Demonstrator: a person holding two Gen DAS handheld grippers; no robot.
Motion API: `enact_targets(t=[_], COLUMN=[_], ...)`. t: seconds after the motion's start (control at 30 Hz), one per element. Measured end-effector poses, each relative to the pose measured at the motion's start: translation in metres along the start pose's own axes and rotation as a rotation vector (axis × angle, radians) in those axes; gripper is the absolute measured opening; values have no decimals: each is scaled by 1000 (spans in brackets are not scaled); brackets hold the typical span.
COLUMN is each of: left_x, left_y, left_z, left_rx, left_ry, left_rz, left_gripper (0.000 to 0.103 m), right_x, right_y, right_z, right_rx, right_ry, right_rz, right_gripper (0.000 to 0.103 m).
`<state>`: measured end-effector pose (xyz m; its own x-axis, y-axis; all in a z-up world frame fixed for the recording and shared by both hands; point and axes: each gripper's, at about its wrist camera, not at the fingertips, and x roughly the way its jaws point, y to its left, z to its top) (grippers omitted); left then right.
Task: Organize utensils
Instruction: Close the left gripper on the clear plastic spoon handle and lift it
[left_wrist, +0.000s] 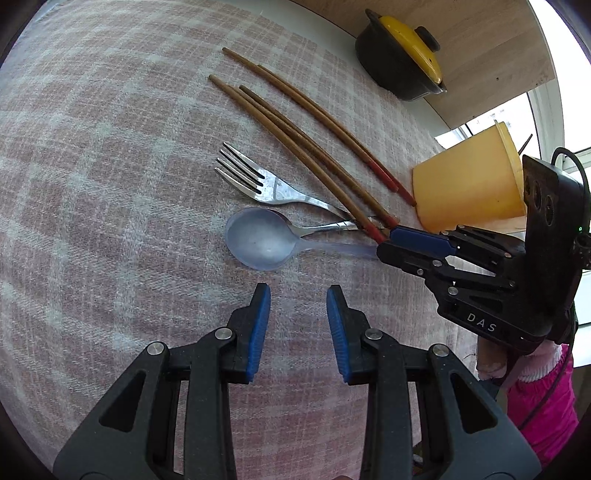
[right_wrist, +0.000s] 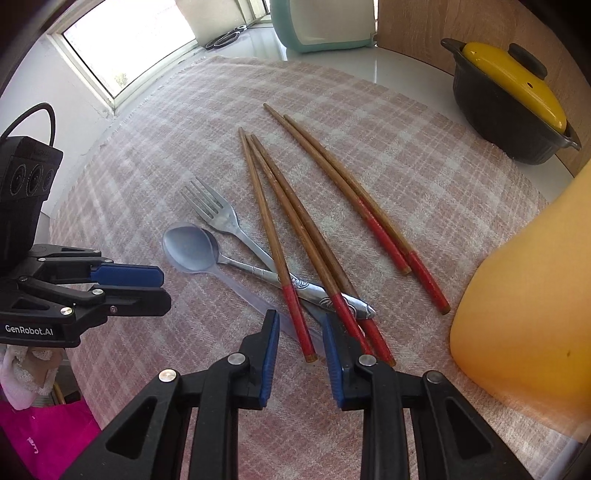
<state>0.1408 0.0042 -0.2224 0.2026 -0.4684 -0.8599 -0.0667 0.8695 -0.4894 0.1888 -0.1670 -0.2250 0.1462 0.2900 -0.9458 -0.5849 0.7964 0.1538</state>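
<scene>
**A:** So where's all the cutlery right now?

**B:** Spread on the pink checked cloth (right_wrist: 424, 177). Five chopsticks (right_wrist: 295, 225) with red ends: three fanned out over the handle of a metal spoon (right_wrist: 192, 245), two more lying side by side nearer the yellow cup (right_wrist: 528, 295). A fork (right_wrist: 212, 212) sits just beside the spoon bowl, and there's a clear plastic spoon (left_wrist: 258, 242) under the metal one.

**A:** And the grippers?

**B:** The right gripper (right_wrist: 300, 332) is down at the red ends, partly open, with one chopstick end lying between its pads. Can't tell if they're actually pinching it. The left gripper (left_wrist: 298, 308) hangs over bare cloth just short of the spoon bowl, jaws apart, nothing in them.

**A:** Anything else around?

**B:** A black pot with a yellow lid (right_wrist: 513, 96), off the cloth.
</scene>
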Motion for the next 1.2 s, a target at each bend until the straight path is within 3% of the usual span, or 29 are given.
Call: enact_targets(t=[0.37,0.57,0.87,1.2], left_x=[15,8,6,20], left_y=[-6,4,4,-16], left_z=[10,4,-10,-13], left_rx=[-100,-154,-236,-255], left_ry=[-48,-89,-136,-153], left_rz=[-6,5,10,43], left_gripper=[31,31,32,31], right_x=[8,10,12,-19], right_y=[-7,-15,13,1], right_z=[-8,-12,-27,-39], right_rx=[-10,7,-69,-134], right_ry=[44,58,79,16], right_rz=[21,133,272,158], right_gripper=[20,23,23,23])
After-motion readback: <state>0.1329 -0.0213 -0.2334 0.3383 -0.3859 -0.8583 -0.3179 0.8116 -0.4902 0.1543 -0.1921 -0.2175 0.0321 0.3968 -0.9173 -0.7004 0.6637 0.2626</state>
